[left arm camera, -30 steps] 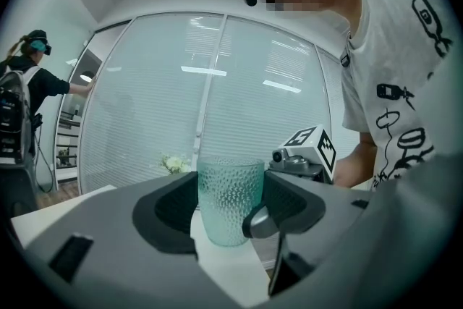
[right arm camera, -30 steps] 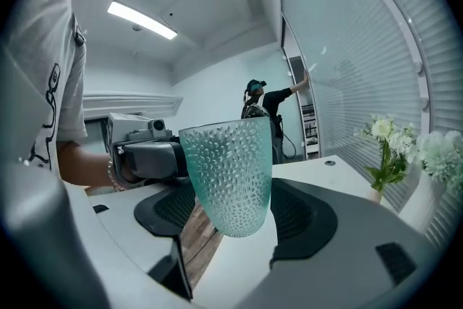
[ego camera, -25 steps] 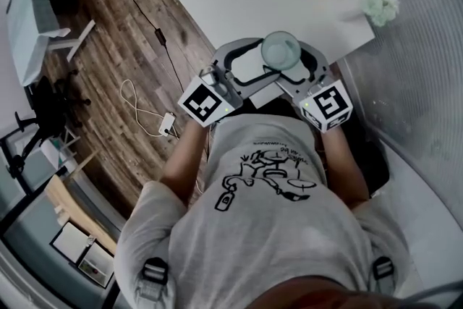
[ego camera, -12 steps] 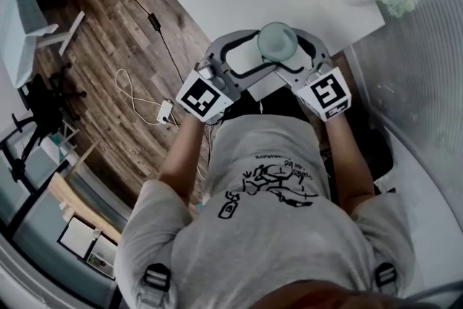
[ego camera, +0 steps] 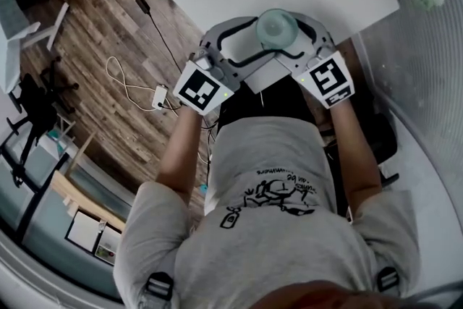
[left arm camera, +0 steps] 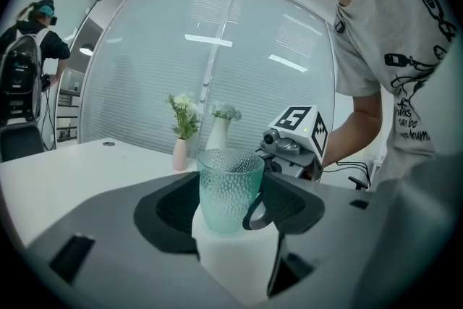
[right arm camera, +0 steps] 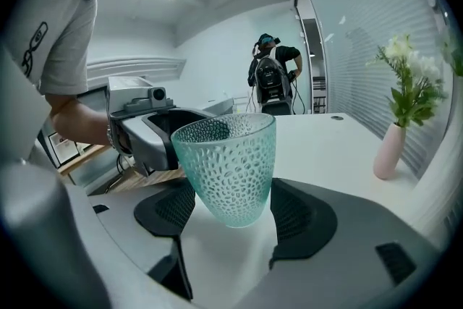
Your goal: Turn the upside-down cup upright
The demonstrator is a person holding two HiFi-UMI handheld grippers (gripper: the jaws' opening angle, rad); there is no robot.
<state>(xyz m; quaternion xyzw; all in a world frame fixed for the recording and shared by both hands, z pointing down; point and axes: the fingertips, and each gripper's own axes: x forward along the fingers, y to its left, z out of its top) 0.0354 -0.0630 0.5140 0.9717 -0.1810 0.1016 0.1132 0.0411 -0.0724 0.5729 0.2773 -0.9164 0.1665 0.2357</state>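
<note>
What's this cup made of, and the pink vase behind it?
Cup: translucent teal with dimples all over and a slight gloss. You can see through the wall, so it is glass or clear plastic; I can't tell which. Vase: opaque pale pink, smooth and matte, probably ceramic.

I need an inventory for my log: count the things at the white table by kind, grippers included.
Teal glass cup: 1
Flower vases: 2, pink vase and white vase
Grippers: 2, left gripper and right gripper
Total: 5
</note>
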